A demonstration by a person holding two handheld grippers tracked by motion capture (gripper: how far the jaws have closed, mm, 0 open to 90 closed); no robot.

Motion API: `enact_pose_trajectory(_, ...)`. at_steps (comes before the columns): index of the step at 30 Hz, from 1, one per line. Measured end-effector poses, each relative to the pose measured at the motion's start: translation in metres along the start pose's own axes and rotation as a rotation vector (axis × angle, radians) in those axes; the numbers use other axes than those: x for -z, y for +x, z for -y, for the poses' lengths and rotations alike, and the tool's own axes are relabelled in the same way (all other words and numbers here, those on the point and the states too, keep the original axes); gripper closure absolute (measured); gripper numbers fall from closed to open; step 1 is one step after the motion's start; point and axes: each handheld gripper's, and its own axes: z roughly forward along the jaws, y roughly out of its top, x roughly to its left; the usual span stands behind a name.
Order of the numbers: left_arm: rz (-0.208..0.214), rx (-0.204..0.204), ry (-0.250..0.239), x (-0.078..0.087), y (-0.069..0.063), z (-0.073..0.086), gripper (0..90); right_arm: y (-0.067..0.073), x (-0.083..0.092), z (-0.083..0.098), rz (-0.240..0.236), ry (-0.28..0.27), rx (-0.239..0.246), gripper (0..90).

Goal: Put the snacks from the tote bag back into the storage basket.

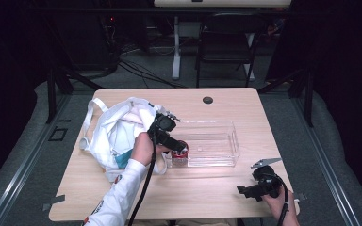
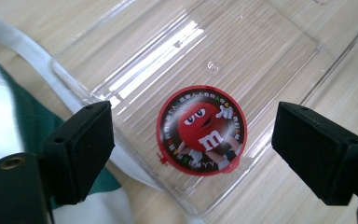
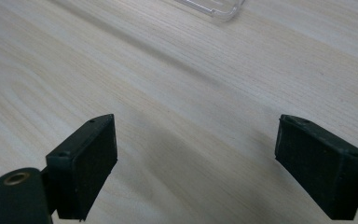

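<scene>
The red tin (image 2: 201, 129) sits in the near left corner of the clear tray (image 2: 242, 51), beside the white bag (image 1: 115, 134). Left tongs (image 2: 193, 154) hover spread above it; right tongs (image 3: 196, 163) are spread over bare tabletop (image 3: 168, 84).

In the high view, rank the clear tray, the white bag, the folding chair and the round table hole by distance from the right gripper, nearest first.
1. Clear tray, up and left of the right gripper.
2. Round table hole, near the table's far edge.
3. White bag, far left on the table.
4. Folding chair, beyond the table on the floor.
</scene>
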Motion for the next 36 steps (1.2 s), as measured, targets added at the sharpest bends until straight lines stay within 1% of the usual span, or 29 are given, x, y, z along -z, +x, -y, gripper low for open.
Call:
enact_pose_trajectory(3, -0.022, -0.006, -0.015, 0.015, 0.005, 0.002, 11.5, -0.001, 0.0, 0.0, 0.002, -0.004, -0.002, 12.4)
enact_pose_trajectory(7, -0.058, -0.007, -0.021, 0.031, 0.011, 0.006, 10.1, -0.001, 0.001, 0.0, 0.001, -0.004, -0.003, 12.3)
enact_pose_trajectory(10, -0.064, 0.007, -0.04, 0.044, 0.018, 0.012, 9.3, -0.001, 0.001, 0.001, 0.005, -0.003, -0.004, 12.3)
enact_pose_trajectory(13, -0.101, 0.018, -0.066, 0.058, 0.024, 0.019, 8.7, -0.001, 0.001, 0.001, 0.007, -0.005, -0.006, 12.3)
enact_pose_trajectory(15, -0.105, 0.026, -0.071, 0.065, 0.028, 0.024, 7.9, -0.001, 0.002, 0.001, 0.008, -0.007, -0.008, 12.4)
enact_pose_trajectory(17, -0.119, 0.033, -0.079, 0.073, 0.032, 0.029, 7.5, -0.001, 0.002, 0.001, 0.012, -0.016, -0.011, 12.3)
enact_pose_trajectory(20, -0.144, 0.042, -0.087, 0.085, 0.038, 0.039, 6.9, -0.001, 0.002, 0.001, 0.012, -0.012, -0.01, 12.3)
enact_pose_trajectory(21, -0.148, 0.045, -0.088, 0.087, 0.039, 0.042, 6.9, -0.001, 0.002, 0.001, 0.012, -0.013, -0.01, 12.3)
enact_pose_trajectory(22, -0.156, 0.052, -0.092, 0.09, 0.041, 0.046, 6.8, 0.0, 0.002, 0.001, 0.011, -0.026, -0.019, 12.4)
enact_pose_trajectory(23, -0.16, 0.055, -0.098, 0.092, 0.042, 0.05, 6.9, -0.001, 0.002, 0.001, 0.016, -0.016, -0.012, 12.3)
enact_pose_trajectory(25, -0.171, 0.063, -0.1, 0.097, 0.045, 0.057, 6.8, -0.002, 0.003, 0.001, 0.01, -0.005, -0.005, 12.3)
enact_pose_trajectory(26, -0.175, 0.065, -0.101, 0.099, 0.047, 0.061, 6.8, -0.001, 0.002, 0.001, 0.012, -0.012, -0.011, 12.3)
enact_pose_trajectory(28, -0.188, 0.073, -0.096, 0.103, 0.05, 0.068, 6.8, -0.001, 0.002, 0.001, 0.013, -0.012, -0.012, 12.3)
enact_pose_trajectory(30, -0.198, 0.083, -0.092, 0.106, 0.053, 0.075, 6.8, 0.0, 0.001, 0.002, 0.012, -0.036, -0.03, 12.4)
enact_pose_trajectory(31, -0.203, 0.084, -0.091, 0.107, 0.055, 0.078, 6.7, 0.0, 0.001, 0.002, 0.019, -0.029, -0.026, 12.3)
enact_pose_trajectory(32, -0.208, 0.089, -0.087, 0.108, 0.056, 0.082, 6.6, 0.0, 0.001, 0.002, 0.012, -0.035, -0.03, 12.3)
enact_pose_trajectory(34, -0.209, 0.095, -0.078, 0.109, 0.059, 0.089, 6.0, -0.001, 0.002, 0.001, 0.014, -0.015, -0.016, 12.3)
enact_pose_trajectory(36, -0.214, 0.105, -0.073, 0.11, 0.061, 0.097, 5.1, -0.001, 0.003, 0.001, 0.016, -0.016, -0.018, 12.4)
